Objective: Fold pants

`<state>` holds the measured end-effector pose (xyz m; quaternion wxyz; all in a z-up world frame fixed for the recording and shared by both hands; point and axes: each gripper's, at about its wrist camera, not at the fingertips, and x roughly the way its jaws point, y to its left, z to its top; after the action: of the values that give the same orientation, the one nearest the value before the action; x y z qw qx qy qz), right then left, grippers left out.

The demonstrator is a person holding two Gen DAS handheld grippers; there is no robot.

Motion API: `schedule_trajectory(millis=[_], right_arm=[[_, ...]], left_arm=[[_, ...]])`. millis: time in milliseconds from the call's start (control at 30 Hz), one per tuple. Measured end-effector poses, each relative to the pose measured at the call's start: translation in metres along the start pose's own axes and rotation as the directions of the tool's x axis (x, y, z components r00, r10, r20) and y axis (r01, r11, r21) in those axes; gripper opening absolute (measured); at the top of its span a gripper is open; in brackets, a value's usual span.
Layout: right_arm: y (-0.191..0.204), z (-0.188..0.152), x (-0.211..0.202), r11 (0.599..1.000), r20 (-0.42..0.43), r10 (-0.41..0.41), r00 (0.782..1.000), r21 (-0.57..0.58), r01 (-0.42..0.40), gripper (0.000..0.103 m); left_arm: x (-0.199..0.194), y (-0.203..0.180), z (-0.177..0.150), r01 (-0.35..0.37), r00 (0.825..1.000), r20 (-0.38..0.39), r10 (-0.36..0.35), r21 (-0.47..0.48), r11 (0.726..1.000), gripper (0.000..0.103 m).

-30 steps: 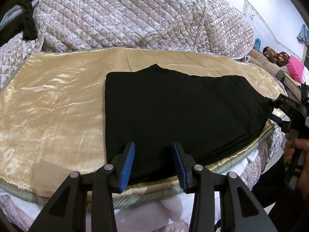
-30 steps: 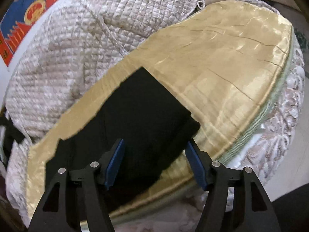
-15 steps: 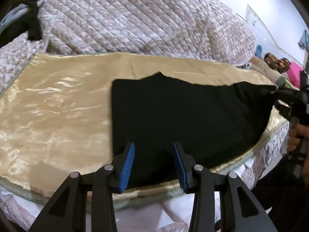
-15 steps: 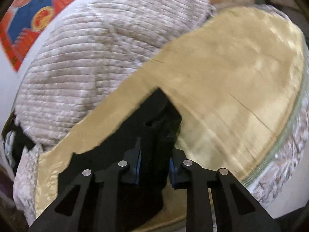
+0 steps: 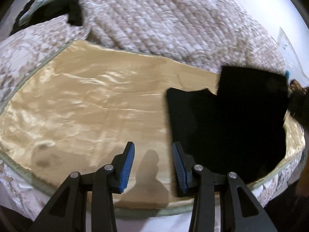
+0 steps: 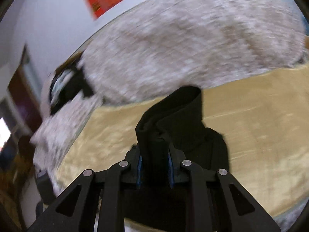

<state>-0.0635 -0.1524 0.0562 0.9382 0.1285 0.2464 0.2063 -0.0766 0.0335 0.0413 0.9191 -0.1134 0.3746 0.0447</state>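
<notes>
right gripper (image 6: pixel 154 171) clamped on a bunched end of the black pants (image 5: pixel 227 127), lifting it off the gold cover (image 5: pixel 87 106). rest of pants lying flat at right, long axis running left to right. left gripper (image 5: pixel 153 168) spread wide, holding nothing, just left of the near-left edge. no containers in sight.
</notes>
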Motion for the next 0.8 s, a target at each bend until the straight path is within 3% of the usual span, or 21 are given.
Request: schedule_trajectory(millis=[100, 233, 500, 700, 800], right_arm=[[0.029, -0.029, 0.041, 0.995, -0.139, 0.057, 0.989, -0.075, -0.068, 0.02], [0.043, -0.069, 0.079, 0.985, -0.272, 0.021, 0.962, -0.158, -0.066, 0.02], [0.063, -0.069, 0.069, 0.971, -0.229, -0.023, 0.973, -0.239, -0.033, 0.02], [0.071, -0.087, 0.076, 0.958, -0.247, -0.053, 0.968, -0.286, -0.021, 0.021], [0.074, -0.082, 0.073, 0.957, -0.234, -0.033, 0.972, -0.287, -0.036, 0.021]], left_arm=[[0.0, 0.014, -0.001, -0.019, 1.0, -0.005, 0.018, -0.043, 0.999, 0.043], [0.0, 0.025, -0.001, -0.02, 1.0, -0.009, 0.02, -0.077, 0.997, 0.043], [-0.004, 0.025, 0.001, -0.006, 1.0, 0.007, 0.006, -0.089, 0.996, 0.043], [-0.005, 0.031, 0.0, -0.021, 1.0, 0.007, 0.022, -0.106, 0.994, 0.043], [-0.004, 0.033, 0.001, -0.024, 1.0, 0.005, 0.025, -0.113, 0.993, 0.043]])
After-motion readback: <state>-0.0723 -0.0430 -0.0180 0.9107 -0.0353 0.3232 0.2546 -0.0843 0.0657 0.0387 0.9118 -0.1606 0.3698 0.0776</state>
